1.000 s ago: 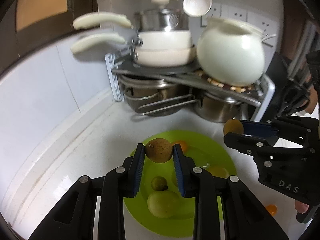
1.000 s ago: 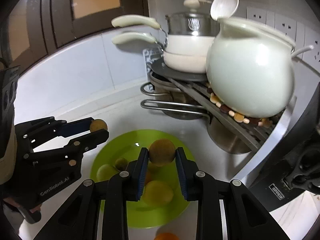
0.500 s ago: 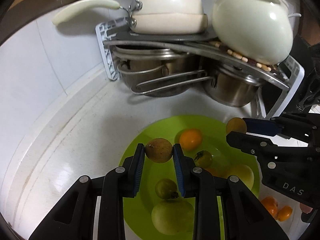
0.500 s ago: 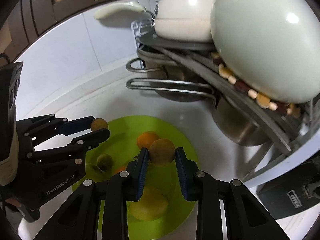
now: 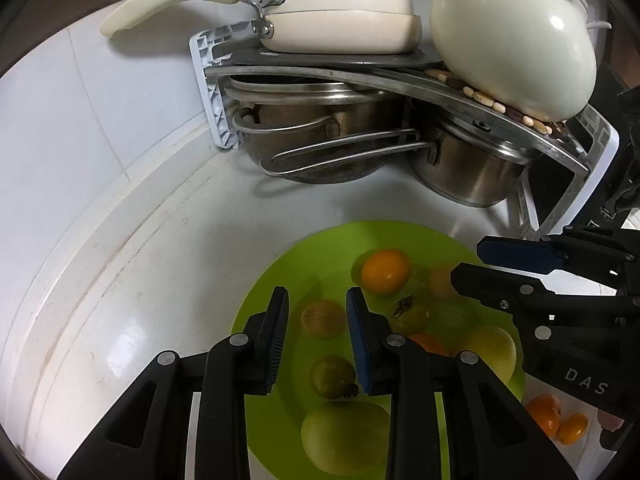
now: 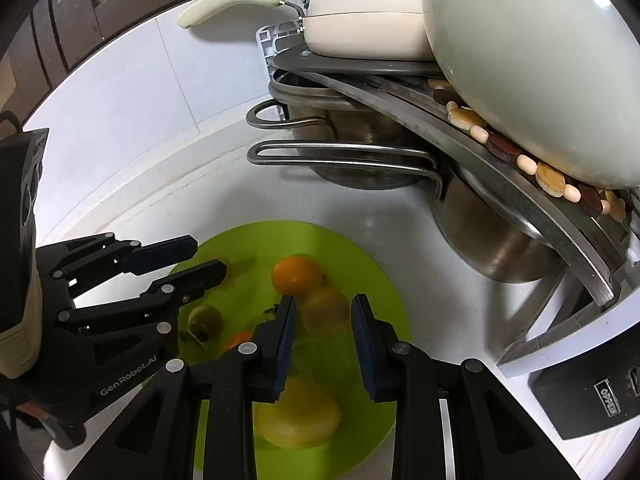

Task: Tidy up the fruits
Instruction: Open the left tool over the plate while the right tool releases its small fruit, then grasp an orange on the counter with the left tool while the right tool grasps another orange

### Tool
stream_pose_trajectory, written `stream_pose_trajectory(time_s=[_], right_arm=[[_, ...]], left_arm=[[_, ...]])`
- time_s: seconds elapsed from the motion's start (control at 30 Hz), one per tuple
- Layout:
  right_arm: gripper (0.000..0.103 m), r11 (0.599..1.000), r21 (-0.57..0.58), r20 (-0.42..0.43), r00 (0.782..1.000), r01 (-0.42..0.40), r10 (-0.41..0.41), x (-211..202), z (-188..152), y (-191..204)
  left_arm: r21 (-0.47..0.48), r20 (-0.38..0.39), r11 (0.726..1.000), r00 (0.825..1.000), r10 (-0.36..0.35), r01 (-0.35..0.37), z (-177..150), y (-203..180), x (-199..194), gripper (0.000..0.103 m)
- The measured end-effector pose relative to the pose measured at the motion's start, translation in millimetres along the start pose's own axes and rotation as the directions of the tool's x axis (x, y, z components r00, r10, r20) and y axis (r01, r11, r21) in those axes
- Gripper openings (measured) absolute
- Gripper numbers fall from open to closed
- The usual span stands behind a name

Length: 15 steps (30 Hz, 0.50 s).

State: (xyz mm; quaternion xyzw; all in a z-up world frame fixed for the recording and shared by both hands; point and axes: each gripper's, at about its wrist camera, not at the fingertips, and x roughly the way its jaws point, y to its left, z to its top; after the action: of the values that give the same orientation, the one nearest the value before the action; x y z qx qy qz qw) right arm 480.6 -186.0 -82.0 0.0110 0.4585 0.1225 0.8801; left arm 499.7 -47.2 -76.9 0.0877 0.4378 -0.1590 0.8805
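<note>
Both jaws spread: left gripper (image 5: 318,312) low centre above a brown fruit (image 5: 322,318) lying on the green plate (image 5: 280,276), right gripper (image 6: 324,320) low centre over another brown fruit (image 6: 325,309).

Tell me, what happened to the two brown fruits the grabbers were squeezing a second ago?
Both got let go. The left gripper opened over the green plate, its brown fruit now below. The right gripper opened too, dropping its fruit beside the orange. The pot rack stayed put.
</note>
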Motion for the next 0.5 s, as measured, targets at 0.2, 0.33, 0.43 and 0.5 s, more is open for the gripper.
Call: stream_pose_trajectory(time_s=[0.2,0.33,0.43,0.5], right_arm=[[0.031,1.0,0.007,0.011,1.0,-0.002,0.002,-9,-1,1],[0.031,1.0,0.004,0.031,1.0,-0.002,0.002,-21,-5,5],[0.031,1.0,-0.001,0.051,0.999,-0.001,0.001,-33,-8,8],[0.031,1.0,-0.005,0.069,0.998,-0.002,0.002,-43,-11,11]], left_arm=[[0.0,0.019,1.0,1.0,0.008,-0.008,-2,0,-12,0.033],[-0.003,0.038,1.0,0.999,0.018,-0.018,-4,-3,-25,0.039],[-0.011,0.061,1.0,0.998,0.02,-0.02,-7,-5,-38,0.041],[-0.015,0.078,1.0,0.997,0.021,-0.019,-8,-7,-48,0.043]])
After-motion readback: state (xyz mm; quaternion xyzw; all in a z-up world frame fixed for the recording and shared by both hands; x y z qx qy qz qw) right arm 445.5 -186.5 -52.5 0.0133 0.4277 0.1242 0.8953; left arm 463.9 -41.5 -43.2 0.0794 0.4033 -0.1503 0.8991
